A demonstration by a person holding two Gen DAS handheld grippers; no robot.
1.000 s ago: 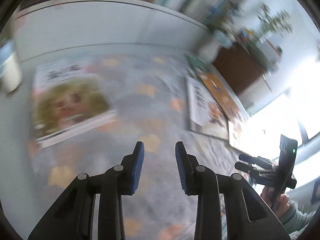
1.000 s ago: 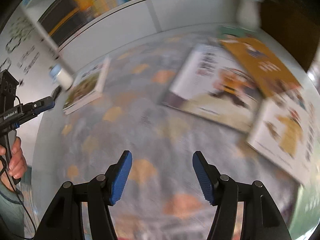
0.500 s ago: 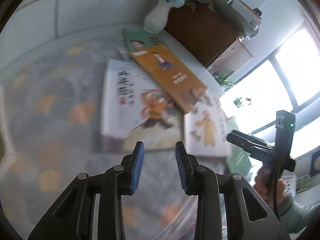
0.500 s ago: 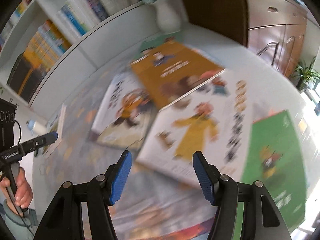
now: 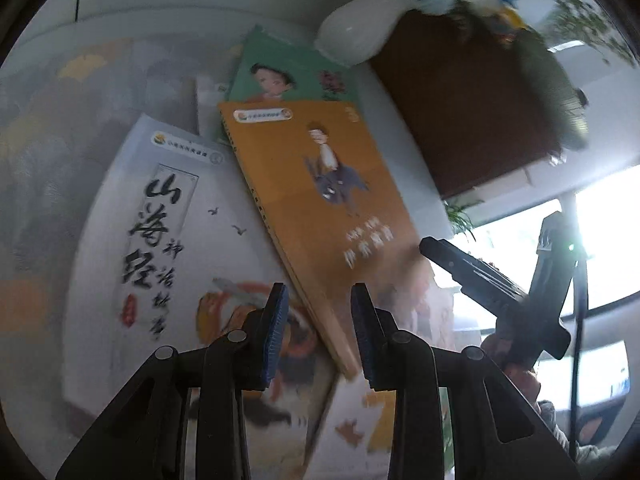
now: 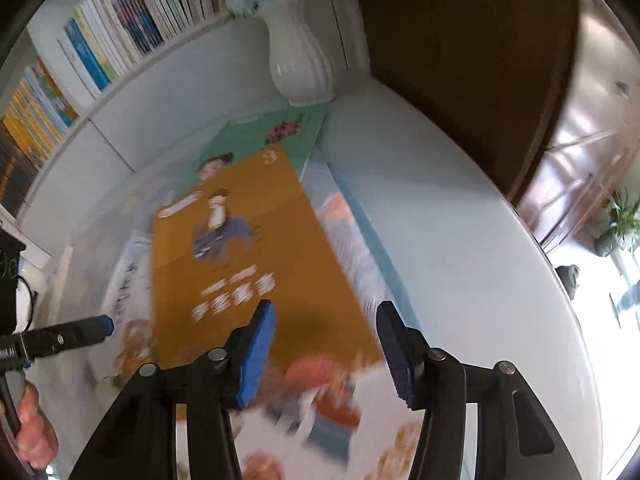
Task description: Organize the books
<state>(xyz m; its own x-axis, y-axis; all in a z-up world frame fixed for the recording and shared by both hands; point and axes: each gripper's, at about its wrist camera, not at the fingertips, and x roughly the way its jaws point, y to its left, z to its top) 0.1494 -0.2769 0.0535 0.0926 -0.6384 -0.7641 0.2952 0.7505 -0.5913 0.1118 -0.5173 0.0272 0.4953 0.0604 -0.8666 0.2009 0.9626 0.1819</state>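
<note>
Jaws empty on both sides: left gripper set narrow, right gripper wider and closing on nothing. Orange book lies atop the pile on the worktop, long axis running away; my right's nearer, I reckon.

An orange book shows a small figure in dark blue and pale lettering. Behind it, toward the upper middle of the frame, a green book carries a dark-haired face and a red patch. At lower left a white book bears black brush lettering, a red seal and an orange-and-black drawing. The vase is glossy white with pale blue flowers. The table is white, the cabinet dark brown. Both grippers have black arms and blue pads.
</note>
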